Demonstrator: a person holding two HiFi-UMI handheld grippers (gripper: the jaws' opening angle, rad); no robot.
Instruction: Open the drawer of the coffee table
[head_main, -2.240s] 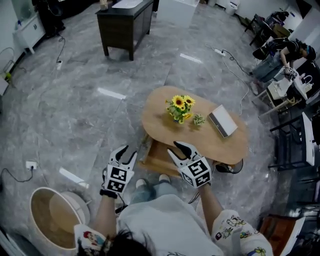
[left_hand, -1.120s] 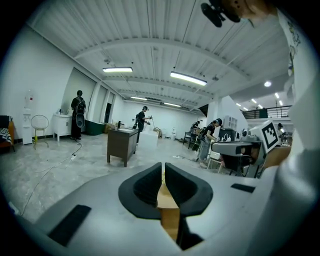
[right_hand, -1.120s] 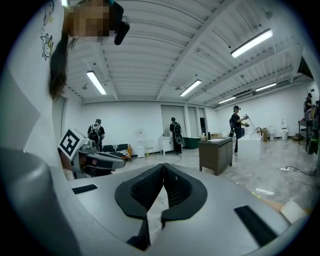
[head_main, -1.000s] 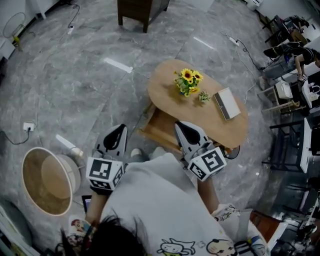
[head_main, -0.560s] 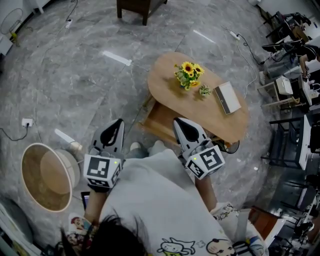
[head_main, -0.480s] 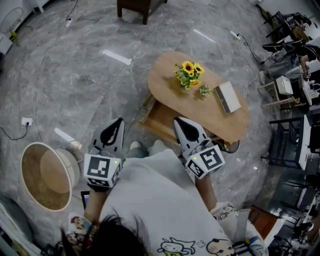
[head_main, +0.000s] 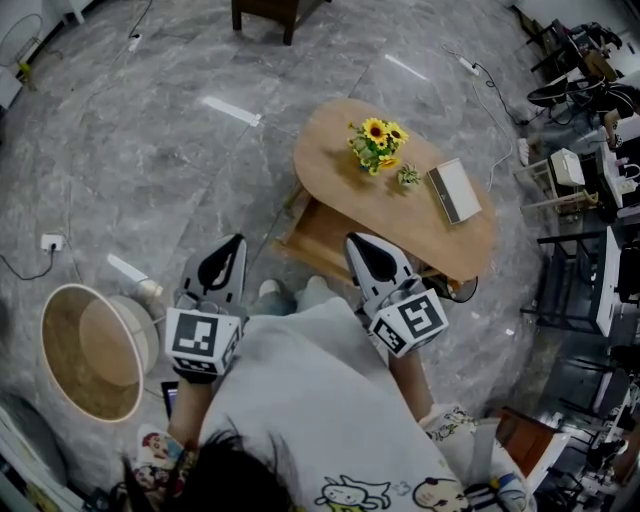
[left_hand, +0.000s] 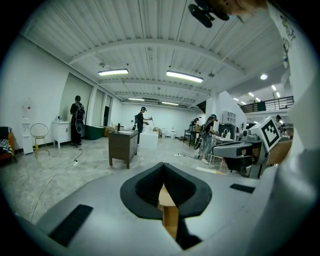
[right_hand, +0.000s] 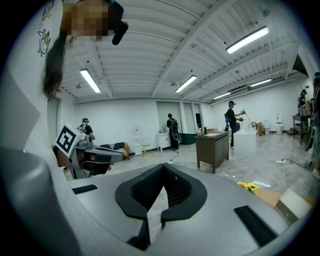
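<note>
Pale wooden drawer (head_main: 318, 243), apparently open, oval coffee table (head_main: 330, 152)

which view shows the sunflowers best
The head view: the sunflowers stand whole on the coffee table, seen from above. The right gripper view catches only a small yellow bit low down; the left gripper view shows none.

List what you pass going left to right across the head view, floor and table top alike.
round basket → left hand-held gripper → sunflowers → small green plant → white box
</note>
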